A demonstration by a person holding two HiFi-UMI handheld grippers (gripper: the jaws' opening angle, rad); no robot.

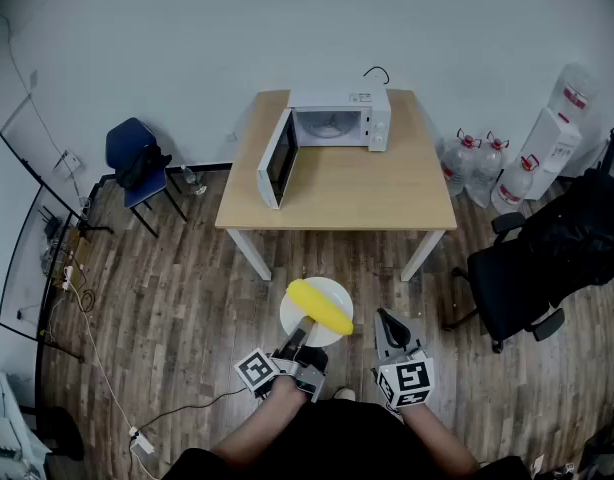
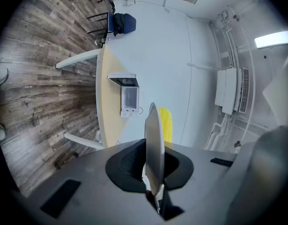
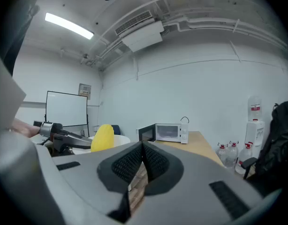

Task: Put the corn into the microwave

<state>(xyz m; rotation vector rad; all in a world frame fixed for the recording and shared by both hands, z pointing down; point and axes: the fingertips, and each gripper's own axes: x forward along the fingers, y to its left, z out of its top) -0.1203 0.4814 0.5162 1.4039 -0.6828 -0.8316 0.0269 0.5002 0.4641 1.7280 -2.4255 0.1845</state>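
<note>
Left gripper [image 1: 303,328], nearest item: jaws shut on the near rim of the plate, which it holds over the wood floor, well short of the counter's near edge.

Right gripper [image 1: 385,317]: jaws together, nothing between them, just beside the plate.

Counter [image 1: 372,188]: wooden, carries only the microwave.

Microwave [image 1: 339,120]: at the counter's far edge. Its door [image 1: 277,160] is swung wide toward the left edge and the chamber looks empty.

Plate [image 1: 333,290]: white, round, bearing the corn.

Corn [image 1: 322,307]: yellow cob lying across the plate.

Status, as judged: door already open and corn lifted. The carry to the counter and the placing inside remain.

View notes: the head view alone gives the layout and the gap to the counter. The left gripper view alone shows the plate rim edge-on in the clamp. The right gripper view alone shows its own closed pads, with the cob's end and the microwave front side-on.
</note>
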